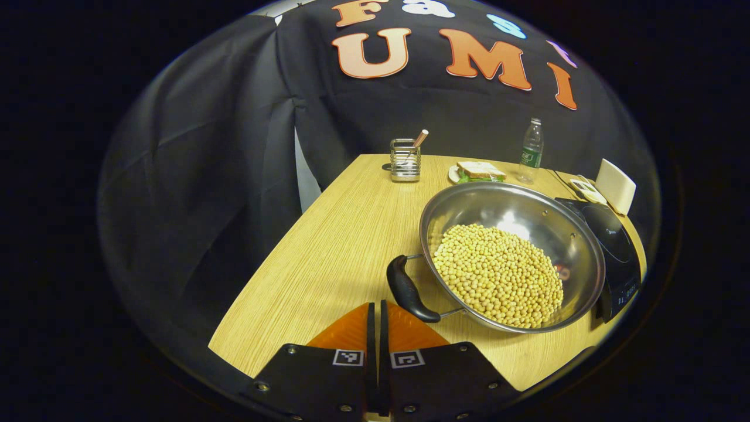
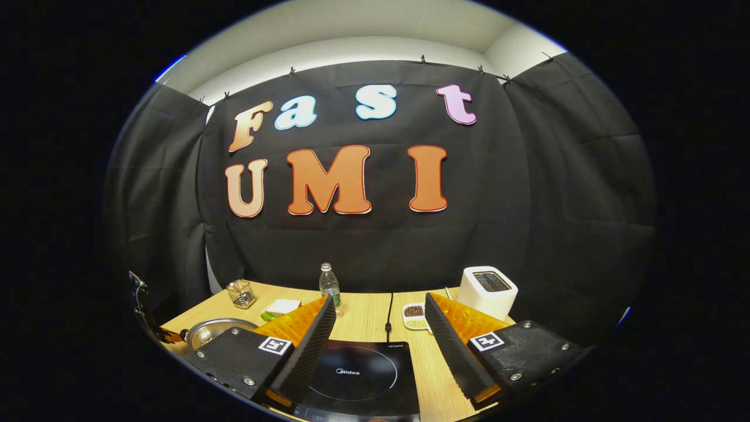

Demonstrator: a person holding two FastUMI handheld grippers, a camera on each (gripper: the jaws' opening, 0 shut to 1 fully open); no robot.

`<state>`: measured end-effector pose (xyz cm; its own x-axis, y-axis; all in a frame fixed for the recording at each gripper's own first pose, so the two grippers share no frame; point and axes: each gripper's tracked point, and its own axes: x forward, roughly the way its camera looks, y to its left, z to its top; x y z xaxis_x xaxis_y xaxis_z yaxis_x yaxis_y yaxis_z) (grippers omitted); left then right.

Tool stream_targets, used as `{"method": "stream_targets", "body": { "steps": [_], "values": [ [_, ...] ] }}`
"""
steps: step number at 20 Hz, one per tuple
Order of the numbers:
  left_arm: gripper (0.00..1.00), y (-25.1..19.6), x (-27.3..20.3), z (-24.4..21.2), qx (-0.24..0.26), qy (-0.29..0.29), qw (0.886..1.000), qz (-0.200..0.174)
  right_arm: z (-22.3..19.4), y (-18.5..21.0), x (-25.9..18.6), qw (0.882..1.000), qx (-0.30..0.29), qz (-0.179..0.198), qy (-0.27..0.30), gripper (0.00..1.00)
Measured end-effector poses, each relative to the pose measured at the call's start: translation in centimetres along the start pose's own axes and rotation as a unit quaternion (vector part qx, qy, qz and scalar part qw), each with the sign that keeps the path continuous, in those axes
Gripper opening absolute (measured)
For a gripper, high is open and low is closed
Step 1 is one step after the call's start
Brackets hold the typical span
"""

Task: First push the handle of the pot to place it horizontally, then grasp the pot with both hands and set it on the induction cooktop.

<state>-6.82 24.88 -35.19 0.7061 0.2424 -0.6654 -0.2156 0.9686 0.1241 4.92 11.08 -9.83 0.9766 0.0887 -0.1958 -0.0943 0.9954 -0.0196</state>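
A steel pot (image 1: pixel 498 205) heaped with soybeans (image 1: pixel 498 275) stands on the wooden table (image 1: pixel 340 246), just left of the black induction cooktop (image 1: pixel 615 258). Its black handle (image 1: pixel 407 290) points toward me at the near left of the rim. My left gripper (image 1: pixel 375 308) is shut with nothing between its orange fingers, and its tip lies right beside the handle's lower end. In the right gripper view, my right gripper (image 2: pixel 379 300) stands open above the cooktop (image 2: pixel 357 375), with the pot (image 2: pixel 220 331) low at the left.
At the back of the table stand a wire utensil holder (image 1: pixel 405 159), a sandwich on a plate (image 1: pixel 479 171), a water bottle (image 1: pixel 531 151) and a white toaster (image 2: pixel 487 290). A small dish of beans (image 2: pixel 414 313) and a power cord lie behind the cooktop.
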Motion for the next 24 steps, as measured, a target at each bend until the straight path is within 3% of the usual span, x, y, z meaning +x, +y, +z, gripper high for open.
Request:
{"method": "stream_targets", "body": {
  "steps": [6, 13, 24],
  "values": [
    [0.02, -2.9, -0.4, -1.8, -0.035, 0.027, 0.997, -0.062, -0.3, 0.6, 0.5, 1.0, 0.003, 0.002, 0.004, 0.95],
    [0.05, -2.6, 1.1, -1.2, -0.033, 0.026, 0.998, -0.053, -1.1, 0.5, 0.8, 1.0, 0.0, -0.003, 0.012, 0.95],
    [0.02, -1.4, 3.5, 0.3, -0.028, 0.012, 0.998, -0.047, -2.4, 2.1, 1.8, 1.0, -0.009, -0.002, 0.028, 0.95]
  ]
}}
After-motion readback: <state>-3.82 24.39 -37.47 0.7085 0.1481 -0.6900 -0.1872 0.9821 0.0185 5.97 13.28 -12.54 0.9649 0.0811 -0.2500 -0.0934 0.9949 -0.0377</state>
